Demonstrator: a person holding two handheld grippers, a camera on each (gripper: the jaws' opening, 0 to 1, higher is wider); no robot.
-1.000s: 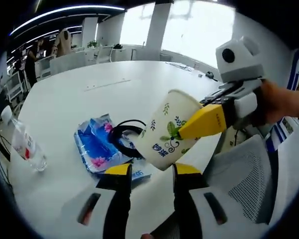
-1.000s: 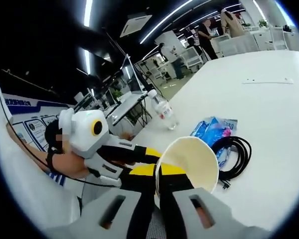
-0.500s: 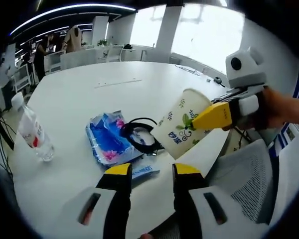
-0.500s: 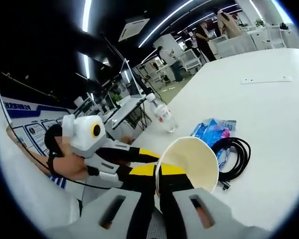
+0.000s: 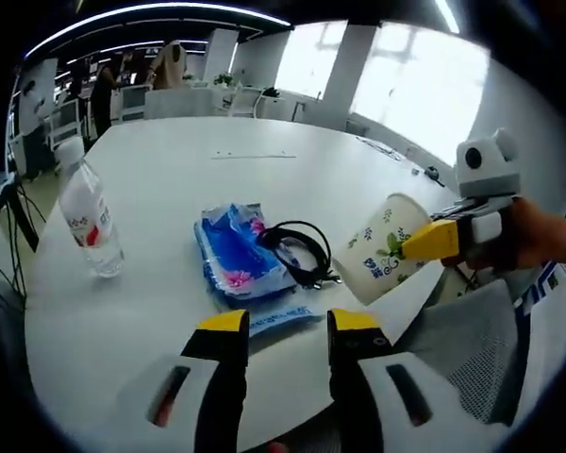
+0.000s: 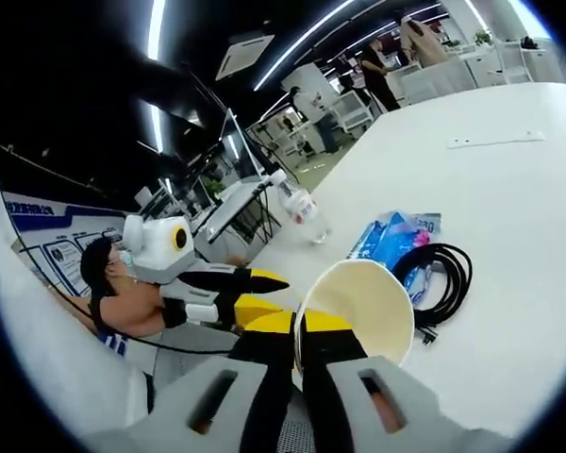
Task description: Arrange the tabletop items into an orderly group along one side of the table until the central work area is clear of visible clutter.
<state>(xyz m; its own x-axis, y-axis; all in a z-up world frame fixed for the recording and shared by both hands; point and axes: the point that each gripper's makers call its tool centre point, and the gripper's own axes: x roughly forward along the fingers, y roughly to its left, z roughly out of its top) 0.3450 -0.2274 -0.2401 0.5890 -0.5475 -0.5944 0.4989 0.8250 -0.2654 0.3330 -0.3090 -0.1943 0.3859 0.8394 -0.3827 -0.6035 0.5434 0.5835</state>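
A white paper cup (image 5: pixel 379 261) with a green leaf print hangs tilted over the table's near right edge. My right gripper (image 5: pixel 413 250) is shut on its rim, with one jaw inside the cup (image 6: pixel 358 307) and my right gripper (image 6: pixel 297 332) at the bottom of its own view. My left gripper (image 5: pixel 288 326) is open with nothing between its jaws, low over the table's near edge; the left gripper (image 6: pixel 257 293) also appears beside the cup. On the table lie a blue tissue pack (image 5: pixel 236 261), a coiled black cable (image 5: pixel 297 250) and a clear water bottle (image 5: pixel 90 226).
The round white table (image 5: pixel 170 160) stretches far beyond the items. A small blue-and-white packet (image 5: pixel 283 319) lies near the front edge. A grey mesh chair (image 5: pixel 453 349) stands at the right. People and desks are in the far background.
The two grippers have moved apart: the cup in the right gripper now sits farther right and smaller in the left gripper view. The bottle, tissue pack and cable rest as before.
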